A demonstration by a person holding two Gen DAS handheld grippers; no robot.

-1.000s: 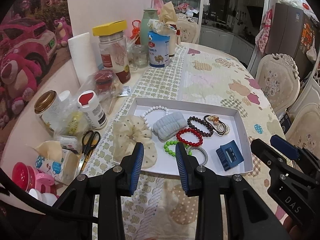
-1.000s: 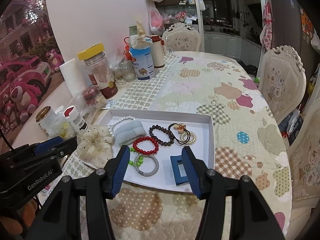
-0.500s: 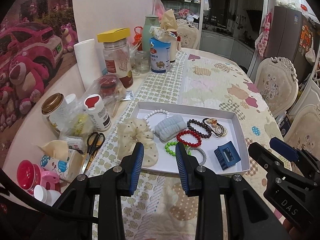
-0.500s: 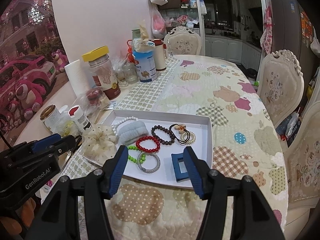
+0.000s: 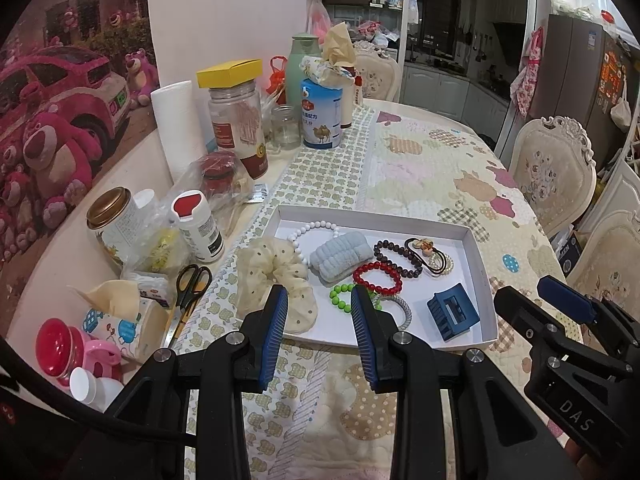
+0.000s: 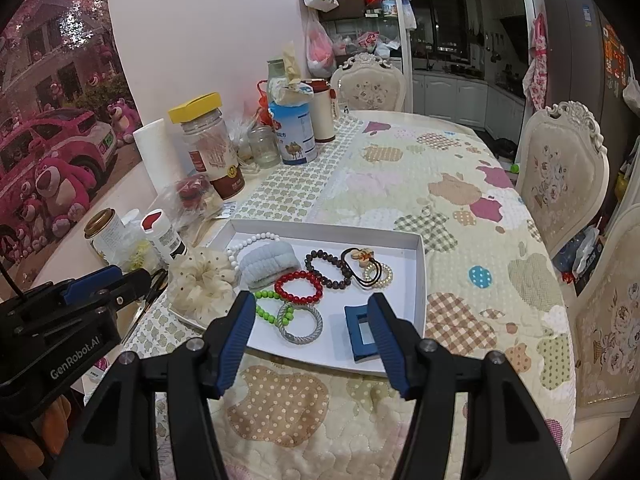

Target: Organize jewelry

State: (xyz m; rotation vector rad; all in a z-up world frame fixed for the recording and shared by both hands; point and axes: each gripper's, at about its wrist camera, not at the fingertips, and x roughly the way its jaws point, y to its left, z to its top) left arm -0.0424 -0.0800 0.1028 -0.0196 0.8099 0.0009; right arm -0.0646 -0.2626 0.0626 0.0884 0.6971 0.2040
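Observation:
A white tray [image 5: 372, 216] [image 6: 324, 228] lies on the patterned tablecloth. It holds a cream scrunchie [image 5: 272, 280], a white bead bracelet [image 5: 316, 226], a pale blue scrunchie [image 5: 340, 258], red [image 5: 378, 278], dark brown [image 5: 396, 258] and green [image 5: 340, 298] bead bracelets, a grey braided ring [image 6: 300, 322], a black hair tie with a charm [image 5: 426, 250] and a blue claw clip [image 5: 452, 316] [image 6: 362, 332]. My left gripper [image 5: 319, 296] hovers open over the tray's near edge, holding nothing. My right gripper [image 6: 311, 300] is open and empty too, near the tray's front right part.
Left of the tray stand jars [image 5: 236, 120], a paper roll [image 5: 176, 128], a blue tin [image 5: 322, 116], a white bottle [image 5: 200, 228], scissors [image 5: 190, 284] and small pink containers [image 5: 60, 344]. Ornate chairs [image 6: 560, 172] line the table's right side. Bare tablecloth [image 6: 420, 168] stretches beyond the tray.
Both views have drawn back a little from the tray. The right gripper's jaws stand slightly wider. Nothing in the tray has moved.

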